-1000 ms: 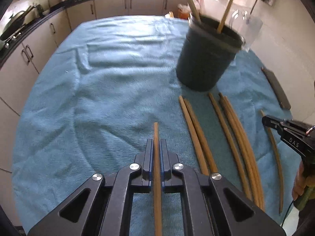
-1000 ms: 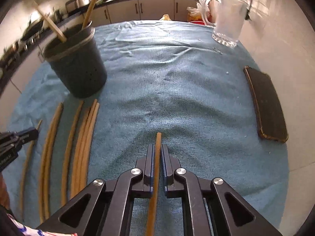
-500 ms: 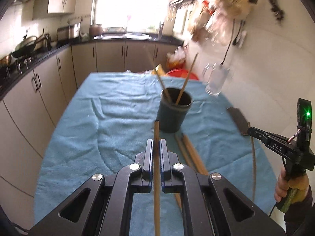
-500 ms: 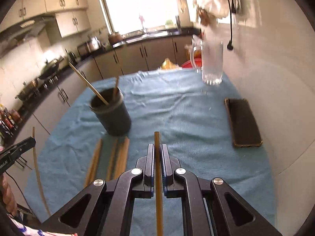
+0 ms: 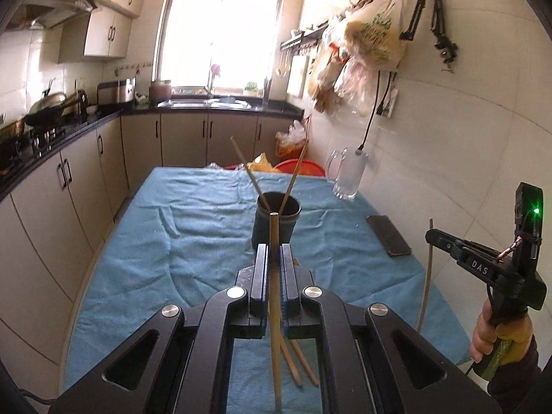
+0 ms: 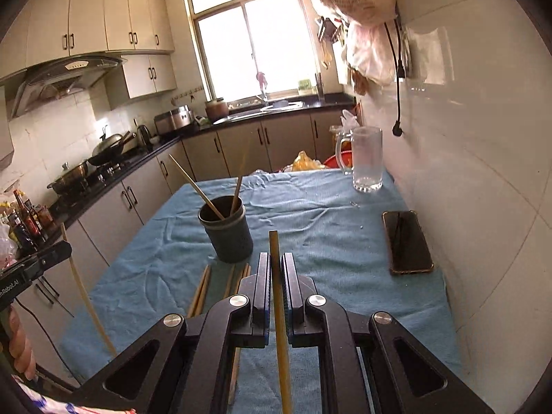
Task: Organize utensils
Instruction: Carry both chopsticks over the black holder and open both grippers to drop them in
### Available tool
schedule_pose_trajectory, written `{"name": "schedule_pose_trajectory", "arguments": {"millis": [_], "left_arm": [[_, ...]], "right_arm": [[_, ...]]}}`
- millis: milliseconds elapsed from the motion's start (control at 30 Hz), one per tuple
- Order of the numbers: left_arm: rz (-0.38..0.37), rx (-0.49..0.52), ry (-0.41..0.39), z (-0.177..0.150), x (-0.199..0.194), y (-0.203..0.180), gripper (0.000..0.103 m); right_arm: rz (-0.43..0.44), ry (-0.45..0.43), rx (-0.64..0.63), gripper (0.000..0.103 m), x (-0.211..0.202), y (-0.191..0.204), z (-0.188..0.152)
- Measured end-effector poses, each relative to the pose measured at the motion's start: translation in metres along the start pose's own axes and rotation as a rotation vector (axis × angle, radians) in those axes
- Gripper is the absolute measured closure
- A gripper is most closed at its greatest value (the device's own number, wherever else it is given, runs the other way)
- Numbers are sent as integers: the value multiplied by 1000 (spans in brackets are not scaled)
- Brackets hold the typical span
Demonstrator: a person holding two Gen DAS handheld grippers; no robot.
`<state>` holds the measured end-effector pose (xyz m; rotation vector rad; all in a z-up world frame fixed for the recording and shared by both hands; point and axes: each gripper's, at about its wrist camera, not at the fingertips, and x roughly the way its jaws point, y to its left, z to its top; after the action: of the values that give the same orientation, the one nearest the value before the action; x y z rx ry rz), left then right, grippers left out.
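A: What does each gripper hold at this moment?

B: The left gripper (image 5: 274,258) is closed on 1 chopstick (image 5: 274,241), and its tip stands out in front of the jaws. The right gripper (image 6: 276,269) is also closed on 1 chopstick (image 6: 275,252), in the same way. Both are lifted above the bench (image 5: 193,241), which has a blue towel on it.

A: And where do the chopsticks go?

B: I think into the dark cup (image 5: 276,222), which stands upright in the middle of the bench. 2 chopsticks already lean inside it. Some more lie flat on the towel, just in front of the cup (image 6: 203,288).

A: So which step is this?

B: It looks like the carrying step: each stick is picked and raised, but not yet over the cup.

A: What does the next move need?

B: Each gripper must bring its stick over the mouth of the cup, tilt it so that 1 end points down, and only then open. The mouth is narrow and the 2 leaning sticks cross it, so the 2 hands should probably go 1 after the other.

A: Anything else near?

B: A glass mug (image 6: 365,158) and a phone (image 6: 407,241) lie at the wall side, well apart from the cup.
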<state>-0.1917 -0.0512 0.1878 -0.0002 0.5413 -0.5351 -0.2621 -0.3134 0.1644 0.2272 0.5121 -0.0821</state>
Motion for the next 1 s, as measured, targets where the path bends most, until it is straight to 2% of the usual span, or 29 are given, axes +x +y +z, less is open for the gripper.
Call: {"name": "schedule_pose_trajectory", "arguments": {"millis": [267,533,733,1000], "left_arm": [[-17,25,-39,10,-6,-12,98],[-49,1,-25,30,8,-7,98],[-55,4,-58,60,12,-4,98],[-27,27,-131,125,31,-10,98]], "right_arm": [[31,-43,1,97,-11,2,9],[49,-60,1,97,1,5,34],[68,-103,-8,97,9,11,68],[92,-196,-40,97,17,32,132]]}}
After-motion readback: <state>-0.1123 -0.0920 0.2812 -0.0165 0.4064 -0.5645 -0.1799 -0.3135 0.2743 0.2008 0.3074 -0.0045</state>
